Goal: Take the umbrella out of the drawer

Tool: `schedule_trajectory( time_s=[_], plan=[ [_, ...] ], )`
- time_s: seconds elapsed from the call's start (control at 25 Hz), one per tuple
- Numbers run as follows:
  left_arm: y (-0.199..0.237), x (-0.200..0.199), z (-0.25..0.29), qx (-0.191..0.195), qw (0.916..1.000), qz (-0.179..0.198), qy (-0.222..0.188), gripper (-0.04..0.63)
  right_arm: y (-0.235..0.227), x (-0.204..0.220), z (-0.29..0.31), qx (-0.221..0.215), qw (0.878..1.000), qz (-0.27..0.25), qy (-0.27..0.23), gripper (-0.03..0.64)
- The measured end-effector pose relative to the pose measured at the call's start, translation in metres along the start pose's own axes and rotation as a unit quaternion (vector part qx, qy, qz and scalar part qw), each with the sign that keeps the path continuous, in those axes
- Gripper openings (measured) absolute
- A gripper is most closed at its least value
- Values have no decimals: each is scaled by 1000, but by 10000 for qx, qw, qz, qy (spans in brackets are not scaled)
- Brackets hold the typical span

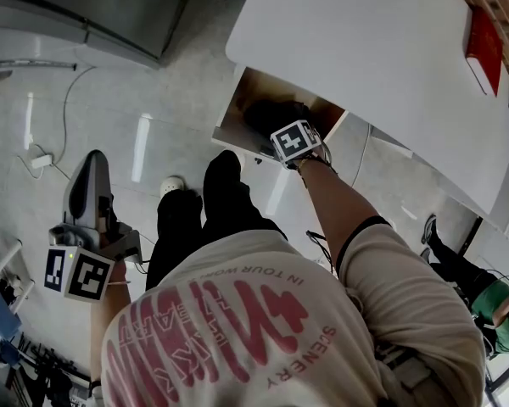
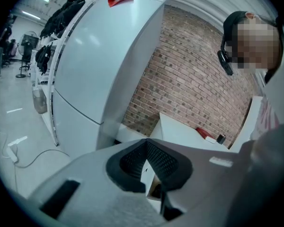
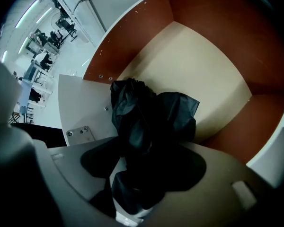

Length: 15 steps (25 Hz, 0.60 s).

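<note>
A black folded umbrella (image 3: 151,122) lies crumpled in the open drawer (image 3: 194,56), which has brown walls and a pale floor. My right gripper (image 3: 142,174) points straight down onto it, open, with the dark fabric between its jaws and a pale gap showing beside the left pad. In the head view the right gripper (image 1: 286,136) reaches into the drawer (image 1: 237,108) over the umbrella (image 1: 267,115); its fingertips are hidden there. My left gripper (image 1: 92,172) hangs far off at the left, over the floor. The left gripper (image 2: 146,162) is shut with nothing in it.
The drawer sits under a white table (image 1: 382,58) carrying a red book (image 1: 484,49). A power strip with cable (image 1: 41,161) and a small white object (image 1: 171,185) lie on the floor. Another person (image 1: 500,312) is at the right edge. A brick wall (image 2: 199,79) stands behind.
</note>
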<state>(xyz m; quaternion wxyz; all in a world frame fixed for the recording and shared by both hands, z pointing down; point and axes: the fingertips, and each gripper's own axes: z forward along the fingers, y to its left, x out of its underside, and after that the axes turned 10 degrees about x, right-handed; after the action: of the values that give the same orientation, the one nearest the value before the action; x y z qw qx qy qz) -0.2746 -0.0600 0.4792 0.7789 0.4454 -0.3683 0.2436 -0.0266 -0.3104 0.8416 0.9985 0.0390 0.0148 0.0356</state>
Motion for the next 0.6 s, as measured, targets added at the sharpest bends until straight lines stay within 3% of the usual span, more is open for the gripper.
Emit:
schedule_trajectory(
  time_s=[0.4,0.6],
  plan=[
    [-11,6,3,124,9999,66,69,3,0,-1,0,-153,9998,-12,-142,254],
    [-22,-5,2,237,9996,172,8,3,2,-1,-9,-55,9995,-281,-125,235]
  ],
)
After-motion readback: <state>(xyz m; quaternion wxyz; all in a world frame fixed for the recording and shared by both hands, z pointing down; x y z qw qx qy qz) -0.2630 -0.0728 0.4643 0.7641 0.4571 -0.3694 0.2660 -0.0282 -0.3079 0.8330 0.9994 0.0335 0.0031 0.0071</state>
